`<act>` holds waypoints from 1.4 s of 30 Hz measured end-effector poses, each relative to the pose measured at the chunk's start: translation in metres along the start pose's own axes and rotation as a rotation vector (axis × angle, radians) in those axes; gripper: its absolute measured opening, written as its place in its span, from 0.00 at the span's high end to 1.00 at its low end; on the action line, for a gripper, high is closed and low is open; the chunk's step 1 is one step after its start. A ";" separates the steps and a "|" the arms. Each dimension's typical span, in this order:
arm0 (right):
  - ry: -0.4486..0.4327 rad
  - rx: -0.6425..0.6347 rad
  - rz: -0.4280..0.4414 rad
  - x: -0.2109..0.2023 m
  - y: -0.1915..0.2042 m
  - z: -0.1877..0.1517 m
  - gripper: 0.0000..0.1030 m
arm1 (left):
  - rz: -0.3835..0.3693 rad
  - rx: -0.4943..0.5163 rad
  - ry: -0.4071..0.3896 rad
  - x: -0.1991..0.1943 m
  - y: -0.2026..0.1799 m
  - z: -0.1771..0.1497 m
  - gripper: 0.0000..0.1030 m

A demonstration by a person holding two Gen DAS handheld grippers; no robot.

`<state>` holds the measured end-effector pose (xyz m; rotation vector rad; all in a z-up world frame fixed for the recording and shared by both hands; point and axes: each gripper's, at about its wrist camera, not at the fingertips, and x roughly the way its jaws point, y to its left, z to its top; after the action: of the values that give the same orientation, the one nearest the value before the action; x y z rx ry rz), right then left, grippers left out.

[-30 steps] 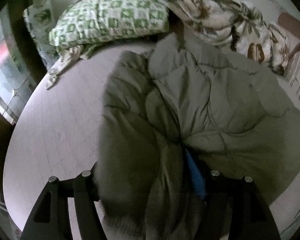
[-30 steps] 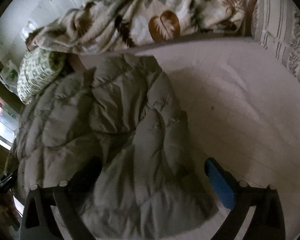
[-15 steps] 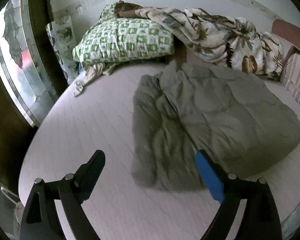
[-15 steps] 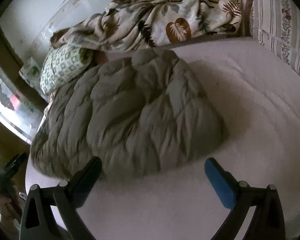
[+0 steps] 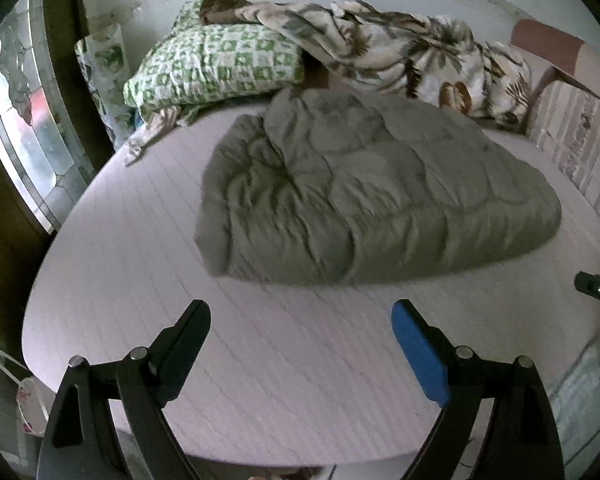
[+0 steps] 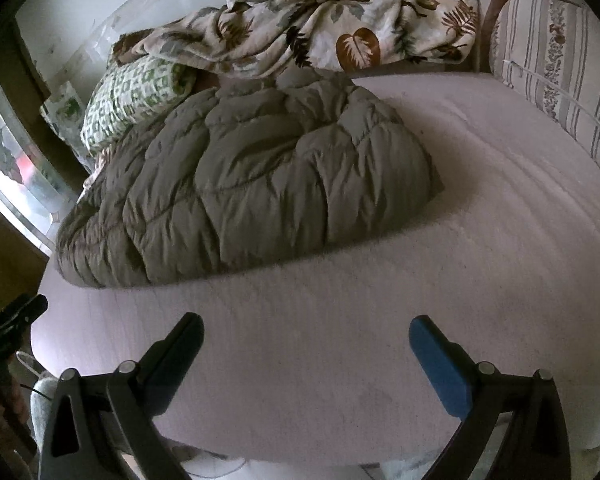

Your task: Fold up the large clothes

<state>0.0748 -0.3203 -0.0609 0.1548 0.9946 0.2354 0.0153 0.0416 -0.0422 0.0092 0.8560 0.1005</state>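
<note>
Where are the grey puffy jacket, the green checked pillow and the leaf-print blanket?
grey puffy jacket [image 5: 380, 196], left wrist view, quilted middle.
green checked pillow [image 5: 216, 66], left wrist view, top face.
leaf-print blanket [image 6: 340, 32], right wrist view, bunched middle.

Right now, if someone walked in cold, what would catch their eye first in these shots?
The puffy olive-grey jacket lying folded in the middle of the pale bed. Behind it, against the wall, a leaf-print blanket lies heaped beside a green checked pillow. Up close, the left gripper and right gripper both hang open above bare mattress, short of the jacket.
</note>
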 end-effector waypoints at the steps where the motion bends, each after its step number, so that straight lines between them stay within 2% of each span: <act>1: 0.003 -0.005 -0.005 0.000 0.001 -0.003 0.00 | -0.004 0.001 0.008 0.000 -0.002 -0.005 0.11; 8: 0.018 -0.029 -0.057 -0.001 0.000 -0.028 0.00 | -0.015 0.008 0.059 0.004 -0.010 -0.030 0.11; 13: 0.043 -0.004 -0.062 0.002 -0.004 -0.049 0.00 | -0.019 0.010 0.083 0.005 -0.017 -0.046 0.11; 21: 0.052 0.006 -0.073 -0.005 -0.001 -0.068 0.00 | -0.040 0.030 0.090 -0.003 -0.030 -0.067 0.11; 28: -0.025 -0.011 -0.090 -0.029 0.013 -0.074 0.00 | -0.013 0.040 0.035 -0.019 -0.035 -0.073 0.11; 35: -0.056 -0.027 -0.092 -0.043 0.023 -0.075 0.00 | -0.001 0.000 -0.035 -0.038 -0.027 -0.070 0.11; 42: -0.092 -0.046 -0.080 -0.064 0.034 -0.078 0.00 | 0.001 -0.017 -0.060 -0.050 -0.024 -0.070 0.11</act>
<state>-0.0284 -0.3024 -0.0432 0.0832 0.9016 0.1763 -0.0683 0.0106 -0.0519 -0.0034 0.7947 0.1084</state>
